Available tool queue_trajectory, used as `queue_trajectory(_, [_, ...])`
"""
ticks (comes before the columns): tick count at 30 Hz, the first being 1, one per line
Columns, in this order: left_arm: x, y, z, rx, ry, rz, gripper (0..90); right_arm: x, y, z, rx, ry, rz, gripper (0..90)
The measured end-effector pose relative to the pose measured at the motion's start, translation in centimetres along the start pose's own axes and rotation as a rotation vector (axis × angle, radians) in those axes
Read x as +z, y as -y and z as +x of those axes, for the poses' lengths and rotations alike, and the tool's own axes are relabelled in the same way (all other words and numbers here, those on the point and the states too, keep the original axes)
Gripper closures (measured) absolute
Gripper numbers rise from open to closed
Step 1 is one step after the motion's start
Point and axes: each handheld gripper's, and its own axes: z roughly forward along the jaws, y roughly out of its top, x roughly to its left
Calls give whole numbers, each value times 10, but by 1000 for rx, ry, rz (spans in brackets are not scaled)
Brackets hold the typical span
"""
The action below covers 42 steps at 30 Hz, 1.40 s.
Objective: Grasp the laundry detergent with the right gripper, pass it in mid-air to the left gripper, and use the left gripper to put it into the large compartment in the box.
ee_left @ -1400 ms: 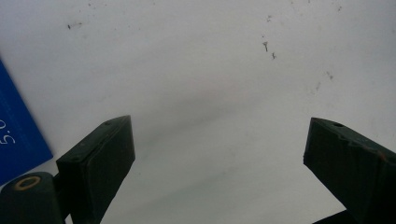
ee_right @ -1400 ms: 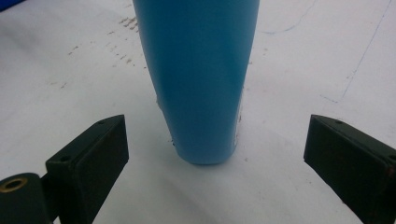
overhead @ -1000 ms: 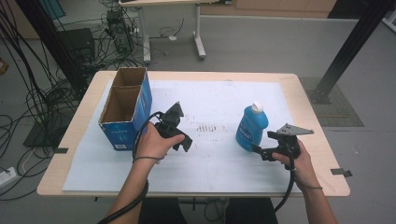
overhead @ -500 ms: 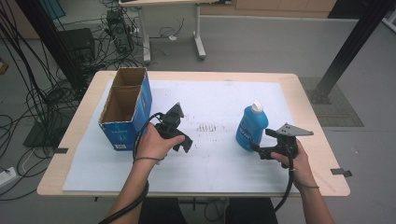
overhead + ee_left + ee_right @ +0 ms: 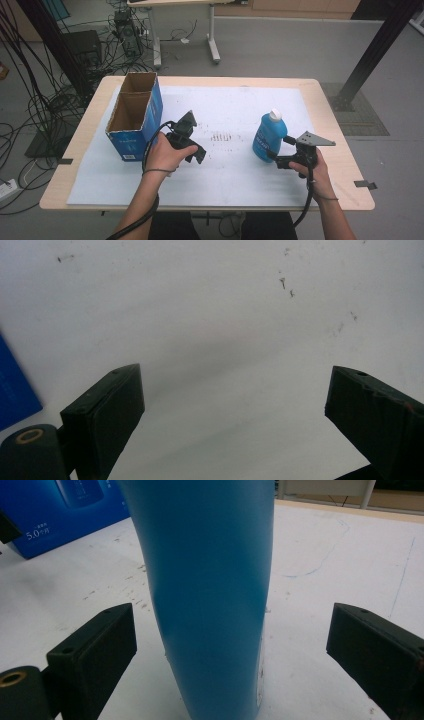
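Both tongs are spread wide and grip nothing. From the high view, the left tongs [image 5: 192, 147], held in the person's left hand [image 5: 162, 155], hover over the white sheet [image 5: 230, 100] toward the tabletop's left half, just beside an open blue cardboard box [image 5: 135, 117] that stands near the left edge. Seen along its own black jaws, only bare white sheet with a few dark specks lies between them, and a blue sliver of the box is cut off at the frame's left edge. The right tongs [image 5: 275, 159], in the right hand [image 5: 312, 167], sit toward the tabletop's right edge with the blue bottle [image 5: 269, 136] standing upright between the jaws; in the right gripper view the bottle [image 5: 210, 595] rises in the gap with clear space on both sides, its pads not touching it, and its top is cut off by the frame. The bottle's white cap shows from above, but its label is too small to read. The tabletop [image 5: 330, 115] is pale wood under the smudged sheet. Around it are grey floor, tangled black cables [image 5: 50, 100] at the left, another desk's legs beyond, and a dark post at the right.
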Motion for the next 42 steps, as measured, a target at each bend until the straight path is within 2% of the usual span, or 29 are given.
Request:
queue_trajectory(26, [0,1,1,-3,-3,5,93,14,5,0,-6,-7,-50,53])
queue_trajectory(42, [-2,3,1,-5,2,4,93,22,6,2,-3,-15,-61,49])
